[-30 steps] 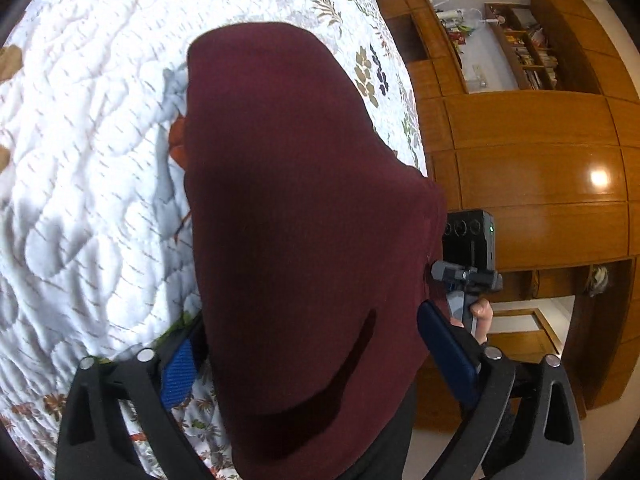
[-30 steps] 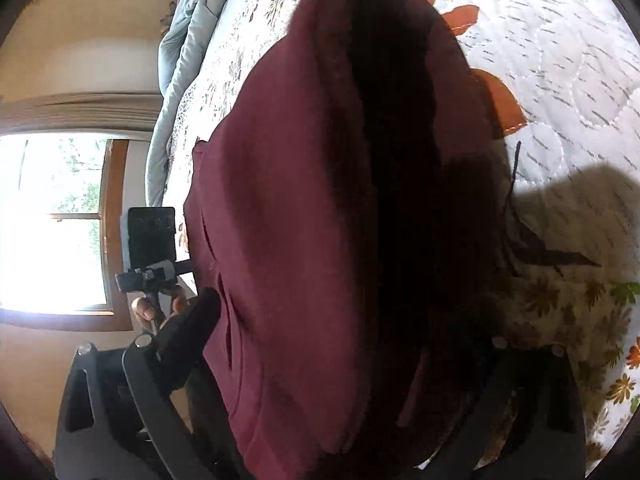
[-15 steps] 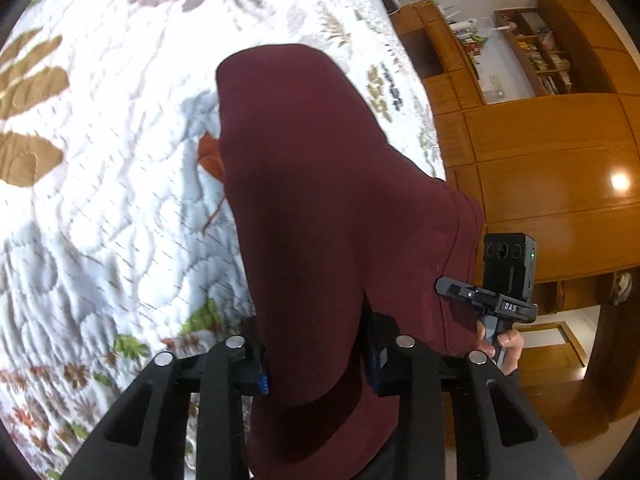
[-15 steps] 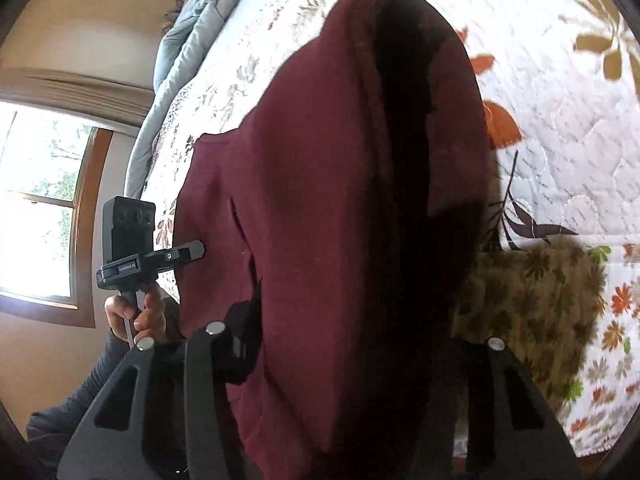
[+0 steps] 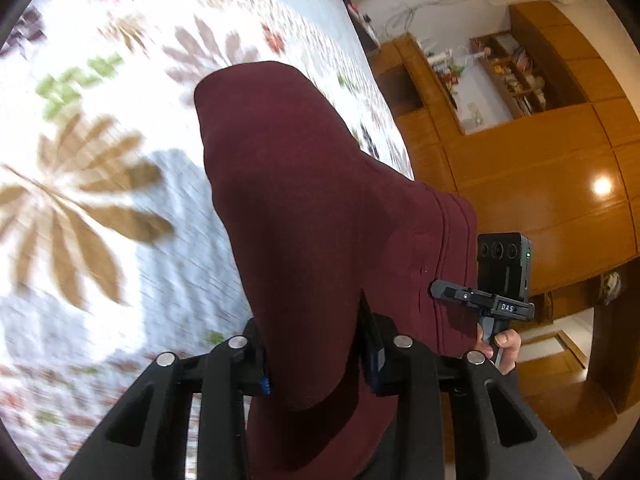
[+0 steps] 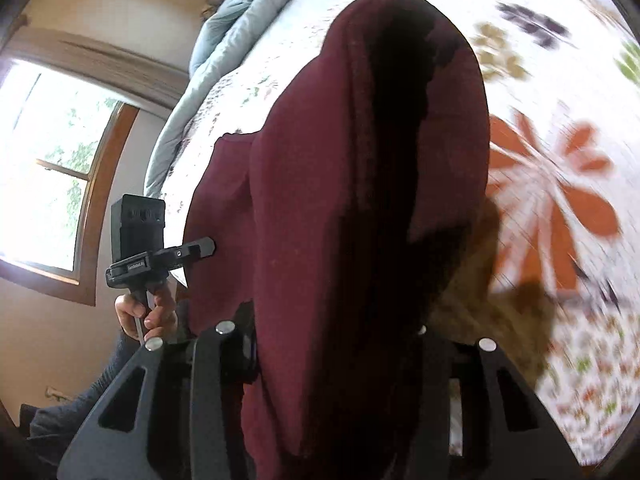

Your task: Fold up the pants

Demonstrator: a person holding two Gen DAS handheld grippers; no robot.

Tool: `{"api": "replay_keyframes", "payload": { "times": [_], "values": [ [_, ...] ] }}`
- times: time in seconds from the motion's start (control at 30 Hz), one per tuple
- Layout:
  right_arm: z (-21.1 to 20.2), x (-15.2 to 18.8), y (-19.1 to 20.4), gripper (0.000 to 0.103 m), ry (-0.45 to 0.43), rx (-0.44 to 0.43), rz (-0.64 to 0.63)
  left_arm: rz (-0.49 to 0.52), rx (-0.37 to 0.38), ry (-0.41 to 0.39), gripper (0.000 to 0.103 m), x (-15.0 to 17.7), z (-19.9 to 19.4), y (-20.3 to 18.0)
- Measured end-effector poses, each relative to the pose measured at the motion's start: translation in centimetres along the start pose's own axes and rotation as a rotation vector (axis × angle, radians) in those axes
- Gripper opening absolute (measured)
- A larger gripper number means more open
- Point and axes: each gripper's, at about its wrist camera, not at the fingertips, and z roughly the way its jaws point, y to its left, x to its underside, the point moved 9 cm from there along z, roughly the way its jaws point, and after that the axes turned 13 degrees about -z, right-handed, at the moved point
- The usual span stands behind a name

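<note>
Pants (image 5: 320,208) — clamped by both hand-held grippers — over quilt (image 5: 100,220).

Fingertips of both hand-held grippers buried under maroon pants (image 5: 320,208), quilt (image 5: 88,168) smeared by blur

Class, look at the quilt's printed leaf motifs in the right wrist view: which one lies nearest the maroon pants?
The big orange leaf motif, directly beside the pants; the purple, tan and green ones sit farther away.

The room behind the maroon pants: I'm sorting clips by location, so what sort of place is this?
Most likely a home bedroom. The pants hang over a bed with a floral quilt, a pale blue duvet lies bunched near a window, and wooden cabinets hold cluttered shelves.
</note>
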Motion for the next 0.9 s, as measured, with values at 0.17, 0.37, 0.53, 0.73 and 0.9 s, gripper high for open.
{"api": "replay_keyframes", "payload": {
  "times": [0.17, 0.37, 0.53, 0.73, 0.9],
  "values": [
    [3.0, -3.9, 0.6, 0.041, 0.008, -0.019, -0.051, -0.020, -0.029, -0.095, 0.032, -5.7, -4.7, 2.3],
    [9.8, -12.1, 1.7, 0.041, 0.035, -0.033, -0.090, -0.070, -0.081, -0.196, 0.032, -14.4, -9.9, 7.0],
    [16.1, -17.9, 1.8, 0.041, 0.066, -0.076, -0.075, -0.157, -0.121, -0.234, 0.032, -20.4, -13.0, 12.2],
    [22.8, -20.0, -1.7, 0.047, 0.130, -0.086, 0.010, -0.296, -0.198, -0.197, 0.035, -22.9, -12.3, 19.6],
    [22.5, -17.9, -5.9, 0.062, 0.141, -0.152, 0.086, -0.295, -0.146, -0.182, 0.056, -21.7, -11.1, 19.7]
  ]
}}
